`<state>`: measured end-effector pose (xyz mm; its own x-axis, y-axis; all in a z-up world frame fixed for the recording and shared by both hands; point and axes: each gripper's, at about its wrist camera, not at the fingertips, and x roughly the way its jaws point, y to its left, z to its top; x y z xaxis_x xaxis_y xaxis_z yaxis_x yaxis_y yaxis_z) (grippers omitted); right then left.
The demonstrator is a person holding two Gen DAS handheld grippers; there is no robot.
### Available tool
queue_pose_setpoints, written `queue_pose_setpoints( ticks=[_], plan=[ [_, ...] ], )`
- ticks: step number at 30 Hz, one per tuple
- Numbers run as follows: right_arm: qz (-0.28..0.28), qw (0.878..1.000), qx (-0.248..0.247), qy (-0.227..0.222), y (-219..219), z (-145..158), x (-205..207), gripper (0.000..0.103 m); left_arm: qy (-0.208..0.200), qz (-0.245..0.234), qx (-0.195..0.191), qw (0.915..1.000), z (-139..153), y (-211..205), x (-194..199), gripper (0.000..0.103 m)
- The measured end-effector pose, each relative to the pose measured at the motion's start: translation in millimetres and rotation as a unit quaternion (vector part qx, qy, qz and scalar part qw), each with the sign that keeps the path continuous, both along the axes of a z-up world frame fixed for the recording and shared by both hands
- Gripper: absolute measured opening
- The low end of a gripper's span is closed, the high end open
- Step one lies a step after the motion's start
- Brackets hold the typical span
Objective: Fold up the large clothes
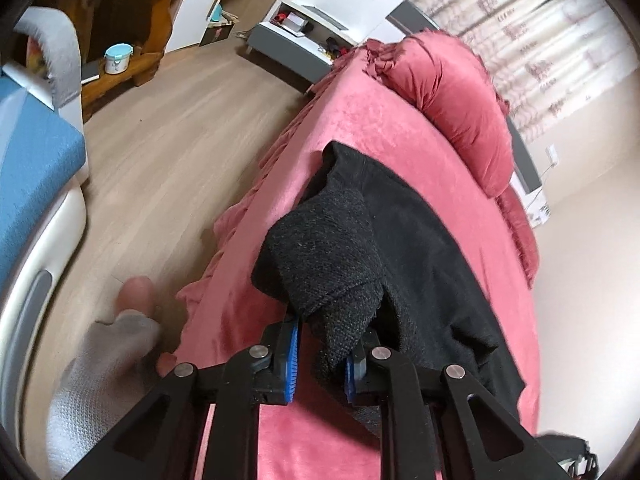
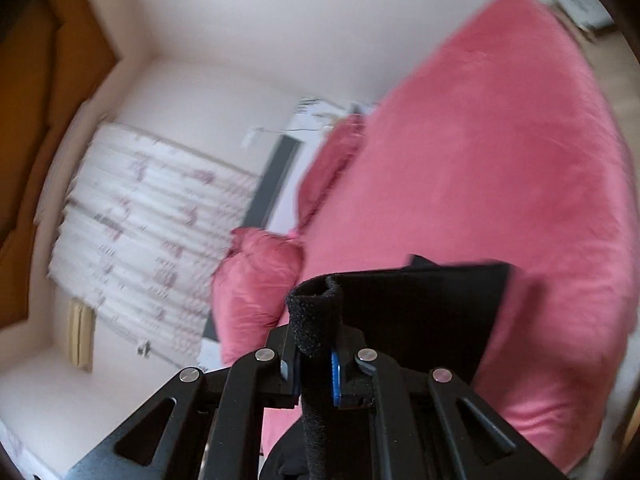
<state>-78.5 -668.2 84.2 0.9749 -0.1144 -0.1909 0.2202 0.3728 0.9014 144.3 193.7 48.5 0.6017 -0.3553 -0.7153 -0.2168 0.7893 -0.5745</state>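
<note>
A large black knit garment (image 1: 420,248) lies spread on a bed with a pink cover (image 1: 360,128). My left gripper (image 1: 320,354) is shut on a bunched fold of the black garment and holds it lifted over the bed's near edge. In the right wrist view my right gripper (image 2: 314,372) is shut on a rolled edge of the same black garment (image 2: 420,304), which stretches flat away over the pink cover (image 2: 500,160). The right view is blurred by motion.
A pink pillow (image 1: 452,96) lies at the head of the bed. Wooden floor (image 1: 168,152) lies left of the bed, with a blue-cushioned seat (image 1: 28,176), wooden shelving (image 1: 120,20) and a white-grey cabinet (image 1: 320,12). A person's foot (image 1: 136,296) stands by the bed. Curtains (image 2: 140,220) hang behind.
</note>
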Motion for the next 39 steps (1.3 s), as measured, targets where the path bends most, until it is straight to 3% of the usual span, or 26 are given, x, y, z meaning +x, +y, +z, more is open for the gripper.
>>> queue_pose_setpoints(
  ticks=[3, 5, 9, 13, 15, 17, 18, 19, 20, 22, 23, 26, 31, 35, 39],
  plan=[
    [-0.011, 1.0, -0.014, -0.01, 0.6, 6.9, -10.9, 0.01, -0.003, 0.0, 0.006, 1.0, -2.2, 9.0, -8.0, 0.017],
    [-0.024, 1.0, -0.012, 0.013, -2.9, -6.6, -30.9, 0.01, 0.005, -0.003, 0.005, 1.0, -11.9, 14.4, -13.9, 0.017],
    [-0.047, 0.992, 0.044, 0.106, -14.9, -81.8, -63.3, 0.01, 0.042, -0.019, 0.024, 0.9986, -44.7, 9.8, -25.3, 0.017],
    [-0.053, 0.968, 0.095, 0.227, -12.6, -165.7, -72.0, 0.01, 0.073, -0.015, 0.044, 0.9962, -77.2, 5.5, -33.8, 0.017],
    [-0.069, 0.962, 0.106, 0.24, -8.7, -191.4, -78.3, 0.012, 0.075, 0.002, 0.02, 0.997, -84.6, 10.8, -36.0, 0.018],
    [-0.084, 0.958, 0.124, 0.244, -10.8, -205.4, -83.5, 0.017, 0.076, 0.007, 0.023, 0.9968, -84.8, 10.2, -35.2, 0.025],
    [-0.092, 0.953, 0.129, 0.257, -11.7, -210.5, -89.6, 0.026, 0.077, 0.004, 0.035, 0.9965, -83.2, 9.0, -35.0, 0.029],
    [-0.103, 0.945, 0.128, 0.282, -13.3, -212.8, -92.9, 0.033, 0.076, 0.002, 0.043, 0.9962, -81.9, 8.7, -35.7, 0.036],
    [-0.117, 0.934, 0.12, 0.315, -16.5, -212.2, -98.0, 0.034, 0.075, -0.001, 0.053, 0.9958, -79.6, 10.1, -36.6, 0.046],
    [-0.161, 0.917, 0.094, 0.352, -21.1, -200.9, -114.3, 0.035, 0.072, 0.003, 0.054, 0.996, -75.4, 14.3, -39.8, 0.051],
    [-0.177, 0.917, 0.085, 0.346, -21.2, -197.9, -122.0, 0.035, 0.068, 0.007, 0.045, 0.9967, -72.9, 17.6, -42.2, 0.052],
    [-0.192, 0.933, 0.062, 0.298, -16.9, -172.7, -131.5, 0.035, 0.054, 0.019, 0.042, 0.9975, -64.7, 17.1, -50.0, 0.053],
    [-0.101, 0.96, 0.015, 0.262, 3.1, -147.5, -89.9, 0.035, 0.027, 0.066, 0.044, 0.9965, -51.4, 21.0, -57.1, 0.052],
    [-0.02, 0.962, -0.023, 0.271, 38.6, -145.8, -42.4, 0.037, 0.03, 0.089, 0.044, 0.9946, -46.1, 30.3, -57.6, 0.056],
    [0.031, 0.956, -0.063, 0.286, 74.2, -143.8, -9.9, 0.037, 0.007, 0.063, 0.099, 0.993, -31.1, 13.4, -53.1, 0.063]
  ],
)
